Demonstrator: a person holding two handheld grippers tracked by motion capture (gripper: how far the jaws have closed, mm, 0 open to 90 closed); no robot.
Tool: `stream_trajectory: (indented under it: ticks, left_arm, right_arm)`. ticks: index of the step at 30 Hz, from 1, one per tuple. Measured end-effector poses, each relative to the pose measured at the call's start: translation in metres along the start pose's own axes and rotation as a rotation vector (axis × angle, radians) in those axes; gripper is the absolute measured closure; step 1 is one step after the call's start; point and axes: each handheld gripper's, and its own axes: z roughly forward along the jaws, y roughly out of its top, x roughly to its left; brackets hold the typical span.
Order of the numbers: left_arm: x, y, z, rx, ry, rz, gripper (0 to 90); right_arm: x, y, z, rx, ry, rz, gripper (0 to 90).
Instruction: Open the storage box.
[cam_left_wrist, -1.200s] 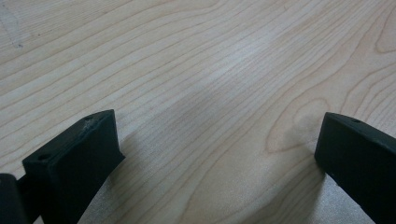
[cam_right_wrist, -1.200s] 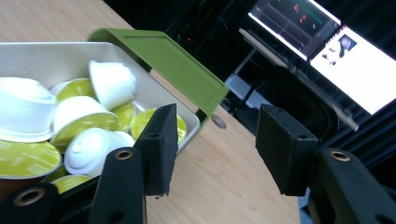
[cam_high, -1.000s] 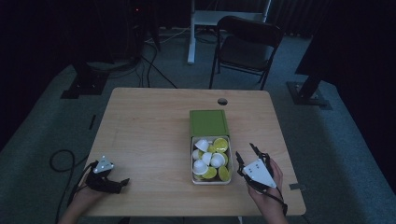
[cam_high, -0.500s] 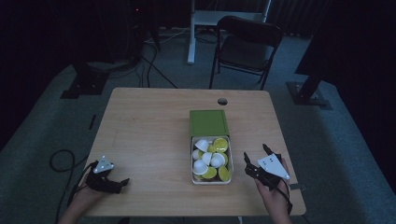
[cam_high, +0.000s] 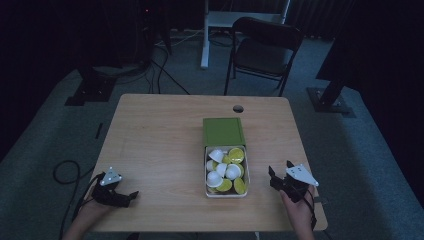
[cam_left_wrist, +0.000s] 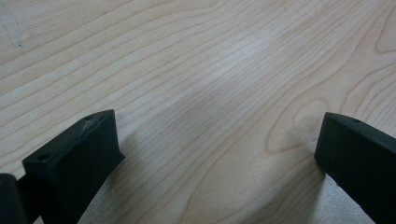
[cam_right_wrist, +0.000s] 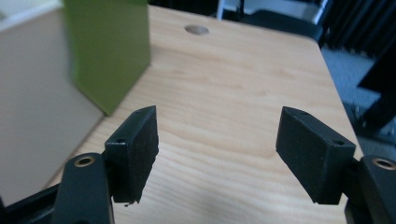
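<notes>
From above, the box of capsules (cam_high: 225, 170) with its green lid (cam_high: 223, 131) sat mid-counter (cam_high: 160, 135) between the left gripper (cam_high: 131, 196) and right gripper (cam_high: 280, 172); the left gripper view showed fingers (cam_left_wrist: 74, 158) apart over bare wood; the right gripper view showed fingers (cam_right_wrist: 133, 149), just opened wider, empty beside the box wall (cam_right_wrist: 37, 98).

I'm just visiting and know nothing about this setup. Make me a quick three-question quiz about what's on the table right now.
1. True or false: the box has its green lid slid fully shut.
2. What lies between the jaws of the left gripper?
A. a capsule
B. nothing, just bare table
C. a cable
3. On which side of the box, as seen in the high view, does the right gripper sit?

Key
1. False: the lid is slid back and the white and yellow-green capsules lie exposed.
2. B.
3. To its right, apart from it, jaws open and empty.
</notes>
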Motion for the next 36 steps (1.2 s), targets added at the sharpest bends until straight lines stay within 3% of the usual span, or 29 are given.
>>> stream_trajectory:
  ticks: [4, 9, 26, 33, 36]
  left_arm:
    - [0.0, 0.0, 0.0, 0.0, 0.0, 0.0, 0.0]
    - [0.0, 0.0, 0.0, 0.0, 0.0, 0.0, 0.0]
    - [0.0, 0.0, 0.0, 0.0, 0.001, 0.0, 0.0]
    - [0.0, 0.0, 0.0, 0.0, 0.001, 0.0, 0.0]
    - [0.0, 0.0, 0.0, -0.001, 0.001, 0.001, 0.0]
  right_arm:
    - [-0.006, -0.009, 0.007, 0.066, -0.02, 0.025, 26.5]
    - [-0.008, -0.017, 0.016, 0.123, -0.004, 0.054, 25.2]
    - [-0.014, -0.03, 0.03, 0.217, -0.019, 0.105, 23.5]
    - [-0.019, -0.034, 0.034, 0.313, 0.008, 0.129, 20.8]
    - [-0.018, -0.034, 0.035, 0.318, 0.017, 0.119, 16.5]
